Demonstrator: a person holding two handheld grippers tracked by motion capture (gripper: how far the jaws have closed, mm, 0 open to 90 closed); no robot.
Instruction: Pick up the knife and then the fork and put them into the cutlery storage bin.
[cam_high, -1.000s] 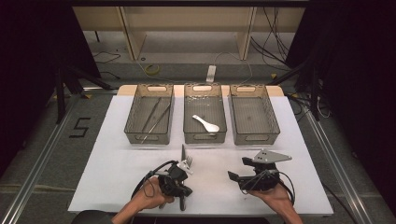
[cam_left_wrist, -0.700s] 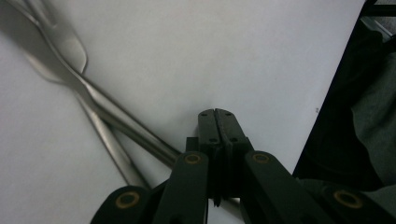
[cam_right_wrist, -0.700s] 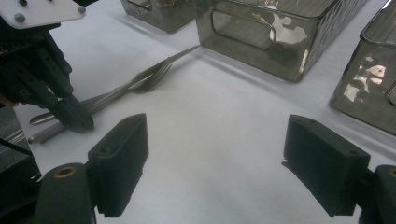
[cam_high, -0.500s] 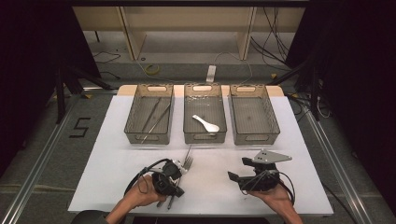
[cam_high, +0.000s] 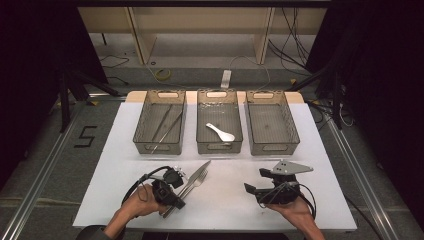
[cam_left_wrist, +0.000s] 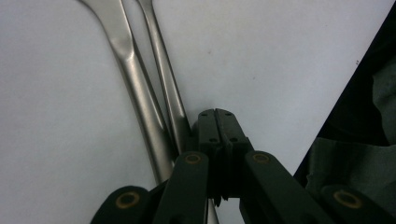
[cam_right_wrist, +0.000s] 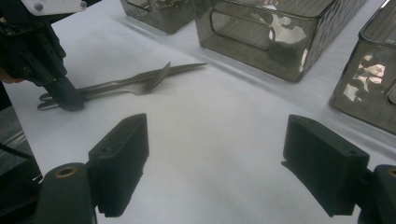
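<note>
Now the left gripper (cam_high: 172, 200), jaws closed at the handle ends of the fork (cam_high: 192, 183) and knife (cam_high: 196, 174), had dragged both nearer the table's (cam_high: 115, 175) front edge, while the right gripper (cam_high: 252, 190) idled open.

A shiny silver metal fork (cam_high: 192, 182) and a silver metal table knife (cam_high: 199, 172) were seen on a plain white table covering (cam_high: 225, 210). Well beyond them, slim silver metal tongs (cam_high: 162, 125) were held in a smoky grey translucent plastic bin (cam_high: 142, 135). Right of the tongs, a white ceramic spoon (cam_high: 220, 132) was shown in a second such bin (cam_high: 202, 135). The left gripper (cam_high: 170, 195) and right gripper (cam_high: 257, 190) were black.
</note>
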